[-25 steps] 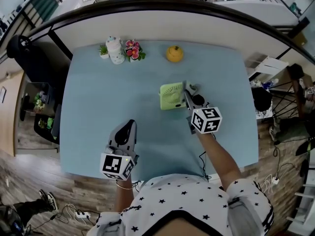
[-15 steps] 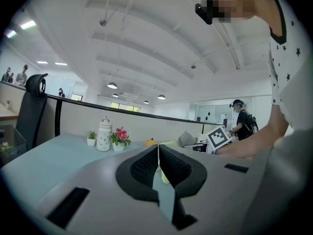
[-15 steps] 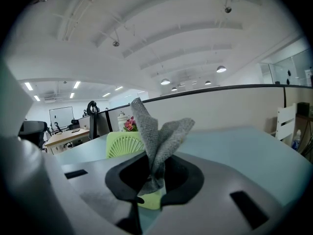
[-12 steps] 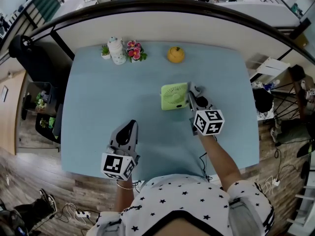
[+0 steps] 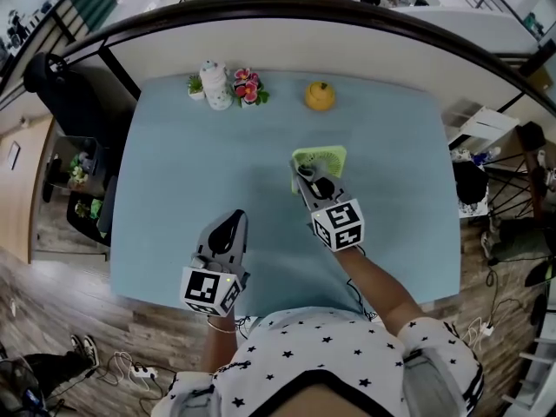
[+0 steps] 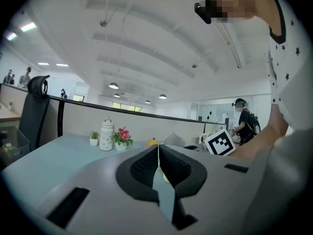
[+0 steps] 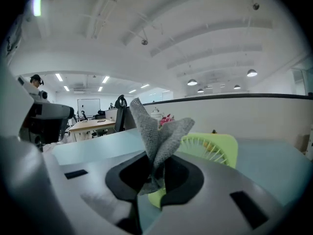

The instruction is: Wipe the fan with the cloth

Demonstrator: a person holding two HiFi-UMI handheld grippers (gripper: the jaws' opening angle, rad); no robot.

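A small lime-green fan stands on the light blue table, right of the middle. In the right gripper view the fan shows just beyond the jaws, its grille facing me. My right gripper is shut on a grey knitted cloth, which sticks up from between the jaws right at the fan's near side. My left gripper rests low near the table's front edge, jaws shut with nothing between them. In the left gripper view its jaws meet.
At the table's far edge stand a white jar, small potted flowers and a yellow-orange fruit-like ornament. A black office chair is to the left of the table. A partition wall runs behind.
My right gripper with the cloth has swung left, from the fan's right side to its near side, and covers part of it. The left gripper has stayed put.
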